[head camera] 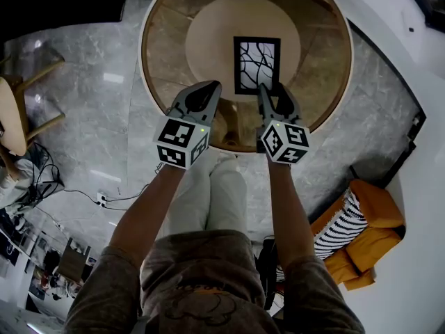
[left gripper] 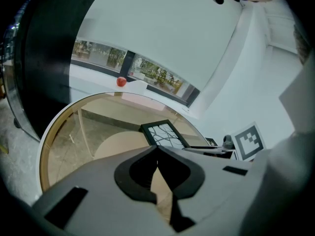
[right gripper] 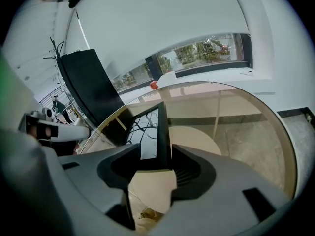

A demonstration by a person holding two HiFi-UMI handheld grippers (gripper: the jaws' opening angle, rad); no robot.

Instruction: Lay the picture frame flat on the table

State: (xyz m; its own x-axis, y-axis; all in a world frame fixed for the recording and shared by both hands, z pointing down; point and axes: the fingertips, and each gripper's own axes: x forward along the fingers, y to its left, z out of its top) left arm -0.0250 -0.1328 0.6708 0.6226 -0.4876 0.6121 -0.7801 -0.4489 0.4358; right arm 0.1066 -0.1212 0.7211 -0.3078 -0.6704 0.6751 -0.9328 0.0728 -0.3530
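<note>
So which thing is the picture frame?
Find the big round glass table with a wooden rim. Near its middle lies the picture frame, a small rectangle. Its black border and white picture of dark branching lines stand out against the pale disc beneath the glass.

Your left gripper (left gripper: 157, 150) has its jaws closed tip to tip, and nothing is between them. Just beyond the tips, the picture frame (left gripper: 165, 133) lies flat on the round glass table (left gripper: 45, 149). From the right, your right gripper (left gripper: 192, 149) reaches to the frame's near corner; whether it touches, you cannot tell here. Far behind, a small red ball (left gripper: 121, 81) rests on the white window sill (left gripper: 93, 73).
</note>
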